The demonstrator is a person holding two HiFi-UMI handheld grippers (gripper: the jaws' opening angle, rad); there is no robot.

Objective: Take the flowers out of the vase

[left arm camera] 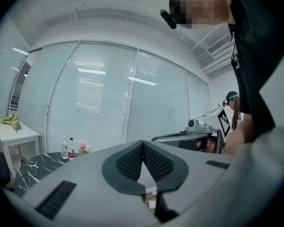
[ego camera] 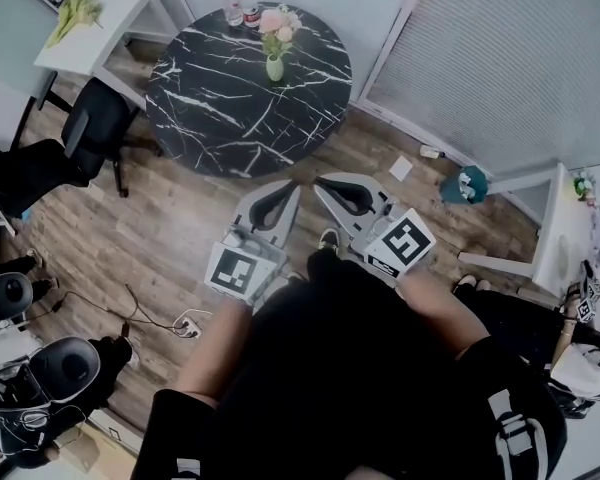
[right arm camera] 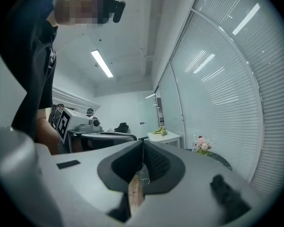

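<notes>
**Head view.** A vase [ego camera: 274,68] stands upright on the far part of a round dark marbled surface [ego camera: 230,118]. The flowers [ego camera: 278,23] are in it, with their stems pointing up. Two bottles [ego camera: 238,3] stand just beyond the vase. The left gripper [ego camera: 280,196] and right gripper [ego camera: 332,186] are side by side over the wooden floor, on the near side of the vase and well apart from it. Their tips angle toward each other. The vase lies straight ahead of the pair, and the left gripper appears slightly more in line with it.

**Left gripper view.** The jaws are pressed together with nothing between them. The flowers [left arm camera: 84,147] show small and far off, to the left of the jaw line.

**Right gripper view.** The jaws are likewise pressed together and hold nothing. The flowers [right arm camera: 202,145] sit far off, to the right of the jaw line.

**Judgement.** Neither gripper is within reach. Both must close on the vase, and one must spread its jaws. The stems would then come out upward, along their own length.
</notes>
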